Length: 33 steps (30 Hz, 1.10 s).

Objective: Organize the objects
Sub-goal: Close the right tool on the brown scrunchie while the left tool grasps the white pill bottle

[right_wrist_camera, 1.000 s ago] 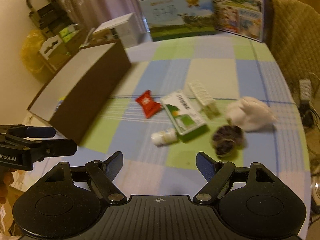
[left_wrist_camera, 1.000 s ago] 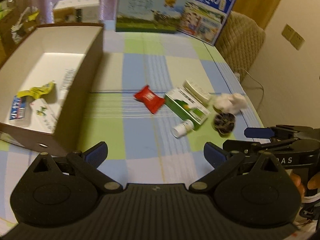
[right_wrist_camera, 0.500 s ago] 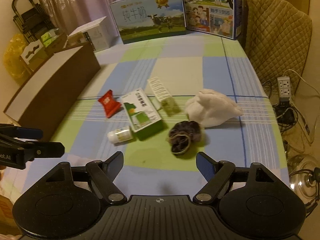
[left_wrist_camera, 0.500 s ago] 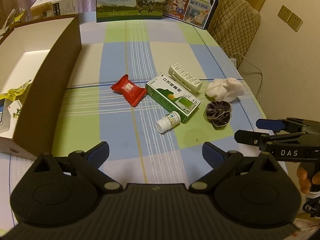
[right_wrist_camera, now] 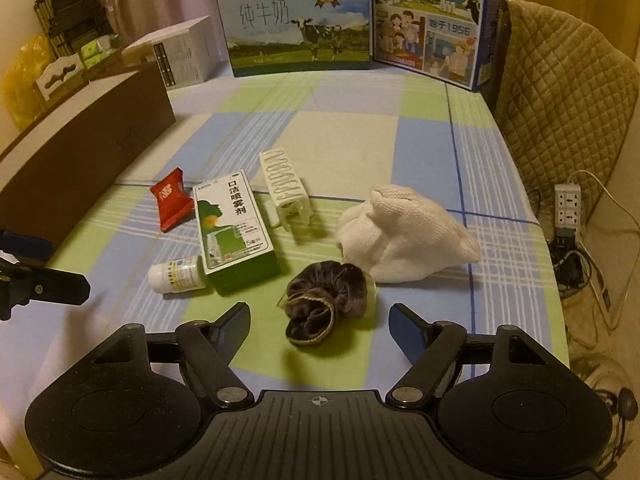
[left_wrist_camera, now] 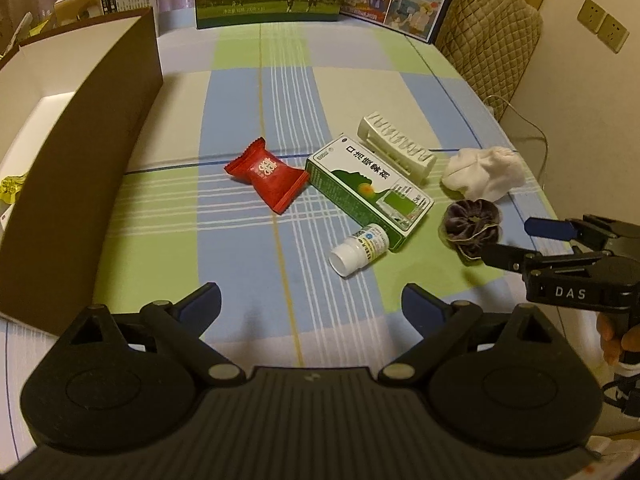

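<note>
On the checked tablecloth lie a red candy packet [left_wrist_camera: 268, 174], a green-and-white spray box [left_wrist_camera: 368, 188], a small white bottle [left_wrist_camera: 360, 248], a ribbed white holder [left_wrist_camera: 396, 146], a white cloth [right_wrist_camera: 404, 236] and a dark scrunchie [right_wrist_camera: 328, 300]. My right gripper [right_wrist_camera: 320, 316] hovers just over the scrunchie, which lies between its fingertips untouched; its jaws are closing. My left gripper [left_wrist_camera: 310, 300] hangs above bare cloth, short of the bottle, with its jaws closing and nothing between them. An open brown cardboard box [left_wrist_camera: 80, 168] stands at the left.
Two milk cartons [right_wrist_camera: 296, 24] stand along the table's far edge, with a white box [right_wrist_camera: 188, 56] beside them. A quilted chair back [right_wrist_camera: 560, 92] is at the right. A power strip [right_wrist_camera: 566, 210] and cables lie on the floor past the right table edge.
Both grippers have come down and forward toward the loose items. The scrunchie now sits between the right gripper's fingertips. The left jaws have narrowed a little.
</note>
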Motion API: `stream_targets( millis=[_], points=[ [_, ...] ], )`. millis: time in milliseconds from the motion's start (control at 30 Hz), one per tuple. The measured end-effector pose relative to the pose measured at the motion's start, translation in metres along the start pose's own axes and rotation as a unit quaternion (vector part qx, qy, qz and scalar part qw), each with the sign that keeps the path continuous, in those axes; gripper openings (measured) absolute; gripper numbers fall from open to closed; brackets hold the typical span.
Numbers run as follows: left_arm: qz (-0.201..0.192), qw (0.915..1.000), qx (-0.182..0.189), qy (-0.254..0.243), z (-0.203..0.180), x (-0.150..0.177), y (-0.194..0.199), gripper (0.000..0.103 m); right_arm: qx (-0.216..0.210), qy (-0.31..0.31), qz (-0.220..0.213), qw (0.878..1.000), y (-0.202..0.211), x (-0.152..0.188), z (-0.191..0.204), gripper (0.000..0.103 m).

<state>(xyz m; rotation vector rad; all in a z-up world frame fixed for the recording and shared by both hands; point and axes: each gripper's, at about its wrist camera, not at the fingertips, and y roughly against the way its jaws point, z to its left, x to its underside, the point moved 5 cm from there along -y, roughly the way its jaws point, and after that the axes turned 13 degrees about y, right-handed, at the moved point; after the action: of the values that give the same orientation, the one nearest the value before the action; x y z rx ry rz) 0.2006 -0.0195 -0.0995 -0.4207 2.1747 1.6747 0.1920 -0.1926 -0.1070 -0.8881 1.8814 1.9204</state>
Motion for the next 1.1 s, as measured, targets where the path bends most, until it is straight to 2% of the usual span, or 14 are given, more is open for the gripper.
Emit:
stream_targets(
  millis=[333, 400, 467, 500, 533, 633, 833, 900, 967, 1100],
  points=[
    [0.016, 0.9994, 0.003, -0.029, -0.013, -0.004, -0.028, 0.094, 0.004, 0.042, 0.012, 0.999, -0.03, -0.001, 0.002, 0.065],
    [0.019, 0.9992, 0.005, -0.036, -0.016, -0.005, -0.032, 0.093, 0.006, 0.047, 0.012, 0.999, -0.034, 0.0, 0.003, 0.059],
    [0.02, 0.9989, 0.006, -0.043, -0.019, -0.006, -0.036, 0.092, 0.007, 0.052, 0.011, 0.999, -0.035, 0.001, 0.004, 0.041],
    [0.021, 0.9987, 0.006, -0.047, -0.02, -0.007, -0.038, 0.092, 0.003, 0.052, 0.008, 0.999, -0.035, 0.001, 0.004, 0.037],
    [0.021, 0.9985, 0.007, -0.05, -0.022, -0.008, -0.04, 0.091, 0.0, 0.053, 0.005, 0.999, -0.033, 0.001, 0.004, 0.029],
    [0.021, 0.9979, 0.013, -0.061, -0.025, -0.01, -0.044, 0.088, 0.0, 0.05, 0.007, 0.999, -0.028, 0.001, 0.004, 0.022],
    [0.025, 0.9958, 0.023, -0.085, -0.034, -0.012, -0.055, 0.082, -0.002, 0.0, 0.012, 1.0, -0.008, 0.007, -0.009, 0.021],
    [0.027, 0.9951, 0.027, -0.091, -0.035, -0.013, -0.059, 0.078, -0.002, -0.017, 0.014, 1.0, -0.002, 0.01, -0.014, 0.021],
    [0.032, 0.9942, 0.032, -0.097, -0.038, -0.013, -0.063, 0.069, 0.001, -0.033, 0.016, 0.999, 0.003, 0.014, -0.018, 0.021],
    [0.038, 0.9922, 0.04, -0.112, -0.043, -0.014, -0.07, 0.065, 0.008, -0.058, 0.023, 0.998, 0.009, 0.021, -0.026, 0.021]
  ],
)
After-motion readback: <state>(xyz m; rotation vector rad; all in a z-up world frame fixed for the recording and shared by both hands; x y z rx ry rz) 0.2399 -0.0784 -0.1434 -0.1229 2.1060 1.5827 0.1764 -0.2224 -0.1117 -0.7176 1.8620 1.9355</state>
